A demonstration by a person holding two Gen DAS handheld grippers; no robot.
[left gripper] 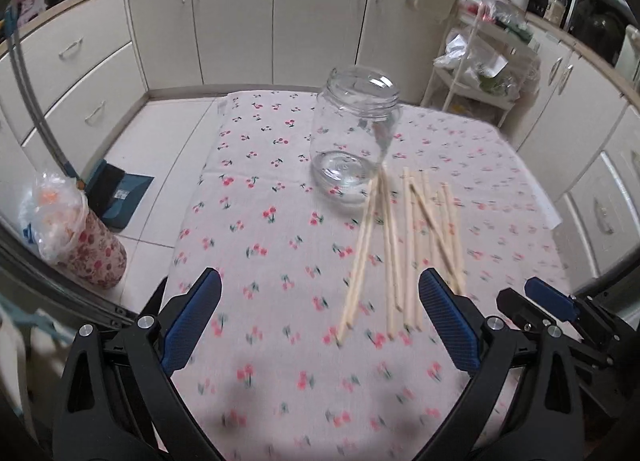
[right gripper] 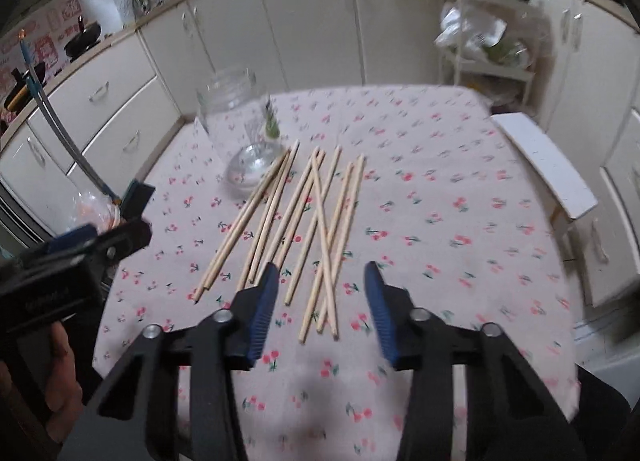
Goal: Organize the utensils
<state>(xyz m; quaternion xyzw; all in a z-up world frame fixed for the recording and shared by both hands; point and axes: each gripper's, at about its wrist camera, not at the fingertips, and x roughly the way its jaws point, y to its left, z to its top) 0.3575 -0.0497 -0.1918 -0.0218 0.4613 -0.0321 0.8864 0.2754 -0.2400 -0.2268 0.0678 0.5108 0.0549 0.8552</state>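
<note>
Several pale wooden chopsticks (left gripper: 404,237) lie loose and crossed on the cherry-print tablecloth (left gripper: 272,229); they also show in the right wrist view (right gripper: 308,217). An empty clear glass jar (left gripper: 354,133) stands upright just behind their far ends, and shows in the right wrist view (right gripper: 240,129) too. My left gripper (left gripper: 320,289) is open and empty, low over the cloth, left of the chopsticks' near ends. My right gripper (right gripper: 320,281) is open and empty, hovering over the near ends of the chopsticks; it also shows at the right of the left wrist view (left gripper: 548,297).
Cream kitchen cabinets (left gripper: 236,21) run behind the table. A white rack with bags (left gripper: 476,73) stands at the back right. A floral bin with a plastic bag (left gripper: 80,233) and a dustpan (left gripper: 120,197) sit on the floor left. A white bench (right gripper: 544,161) stands right of the table.
</note>
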